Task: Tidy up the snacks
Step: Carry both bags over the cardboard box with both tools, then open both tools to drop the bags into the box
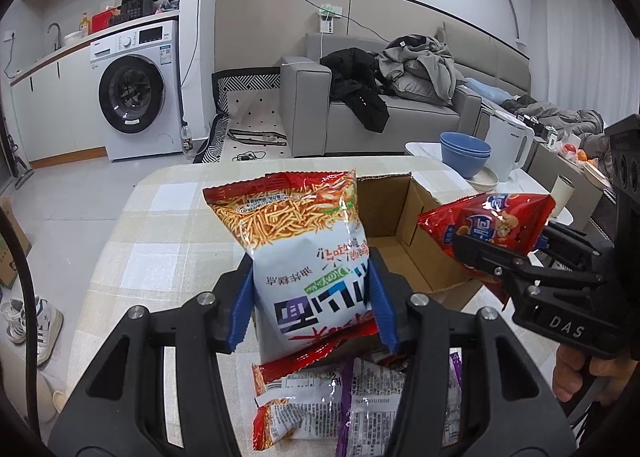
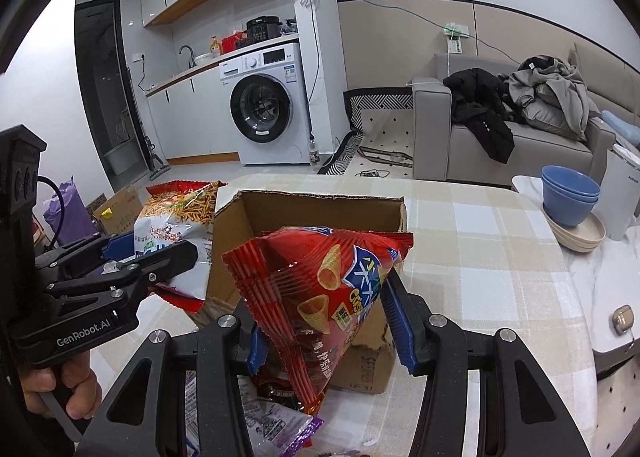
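Step in hand: loading snacks into the box [image 2: 312, 213], judged from both bags being held up beside or over it. The box sits open on the table [image 1: 160, 225] and looks empty in the part that shows.

Left tongs [image 1: 312, 305]: clamped on the lower half of the noodle bag [image 1: 296, 229], blue pads [image 1: 242, 309] pressing both sides; the bag is clear of the table, just left of the box.

Right tongs [image 2: 324, 321]: clamped on the red cone bag [image 2: 320, 289], held tilted in front of the box opening.

More packets [image 1: 320, 397] lie on the table near the person, below the left tongs; at least 2, one with purple edging.

Next move, as a judgement: bring each bag over the opening, lower it inside, then spread the tongs to release. 1 bag at a time avoids the tongs colliding. Puffed bags may spring against the walls.
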Tool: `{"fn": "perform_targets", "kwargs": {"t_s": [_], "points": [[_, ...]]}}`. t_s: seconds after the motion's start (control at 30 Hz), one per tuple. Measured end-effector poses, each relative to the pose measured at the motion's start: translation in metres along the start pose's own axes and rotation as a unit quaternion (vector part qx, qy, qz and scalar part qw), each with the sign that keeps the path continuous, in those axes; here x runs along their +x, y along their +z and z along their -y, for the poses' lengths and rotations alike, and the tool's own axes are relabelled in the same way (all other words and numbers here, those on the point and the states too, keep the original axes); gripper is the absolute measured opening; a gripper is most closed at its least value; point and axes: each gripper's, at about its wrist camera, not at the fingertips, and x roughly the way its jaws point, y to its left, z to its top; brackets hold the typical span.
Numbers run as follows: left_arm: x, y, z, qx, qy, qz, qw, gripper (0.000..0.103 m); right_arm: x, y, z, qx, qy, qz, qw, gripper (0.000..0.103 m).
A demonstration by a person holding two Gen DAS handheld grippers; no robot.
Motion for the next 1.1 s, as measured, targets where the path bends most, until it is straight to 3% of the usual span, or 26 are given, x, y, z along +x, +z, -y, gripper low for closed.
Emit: {"fn": "perform_targets", "kwargs": {"t_s": [0.33,0.6,1.1], "points": [[0.043,0.021,0.015,0.006,0.002,-0.016,0.9998,0.048,0.020,0.012,-0.002,0.001,-0.005,-0.014,1.000,0.050],[0.071,0.013,0.018,0.010,0.000,-0.035,0.9993,0.048,0.035,0.014,0.000,-0.001,-0.002,-0.028,1.000,0.050],[0.084,0.006,0.029,0.019,-0.007,-0.047,0.9987,0.048,0.041,0.008,0.002,-0.011,0.005,-0.041,0.999,0.052]]}}
